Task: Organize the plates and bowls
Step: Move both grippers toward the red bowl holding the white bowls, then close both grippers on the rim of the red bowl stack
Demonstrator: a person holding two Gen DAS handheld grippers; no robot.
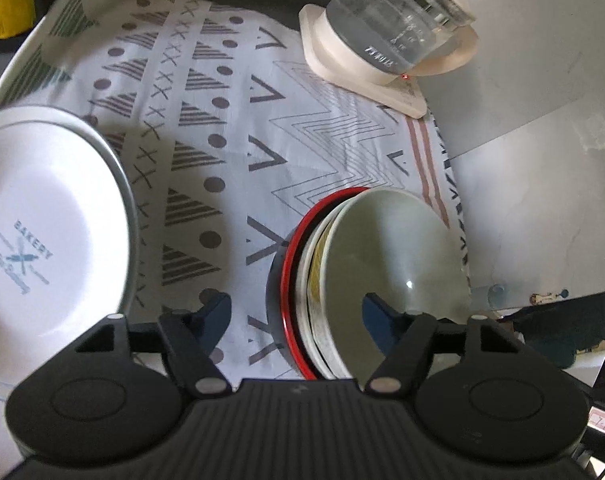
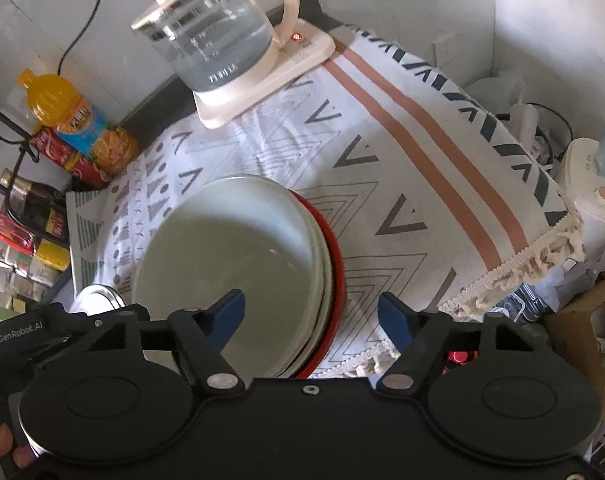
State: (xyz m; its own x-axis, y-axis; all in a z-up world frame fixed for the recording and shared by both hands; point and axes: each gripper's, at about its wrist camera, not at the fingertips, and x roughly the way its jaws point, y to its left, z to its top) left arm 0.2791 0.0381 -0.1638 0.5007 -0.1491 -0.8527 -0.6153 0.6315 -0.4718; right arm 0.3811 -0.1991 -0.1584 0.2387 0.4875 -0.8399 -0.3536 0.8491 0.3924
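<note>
A stack of nested bowls stands on the patterned tablecloth: a pale green bowl (image 1: 394, 252) on top, a black bowl with a red rim (image 1: 292, 276) at the bottom. In the right wrist view the green bowl (image 2: 230, 248) and red rim (image 2: 334, 256) show too. A white "BAKERY" plate (image 1: 50, 236) lies to the left. My left gripper (image 1: 296, 312) is open, straddling the stack's left edge. My right gripper (image 2: 310, 308) is open, straddling the stack's right rim. Both are empty.
A glass kettle (image 2: 218, 40) on its cream base stands at the table's back. Drink bottles (image 2: 82, 124) and a rack stand at the back left. The fringed cloth edge (image 2: 514, 276) marks the table's right side. The left gripper's body (image 2: 26, 332) shows at lower left.
</note>
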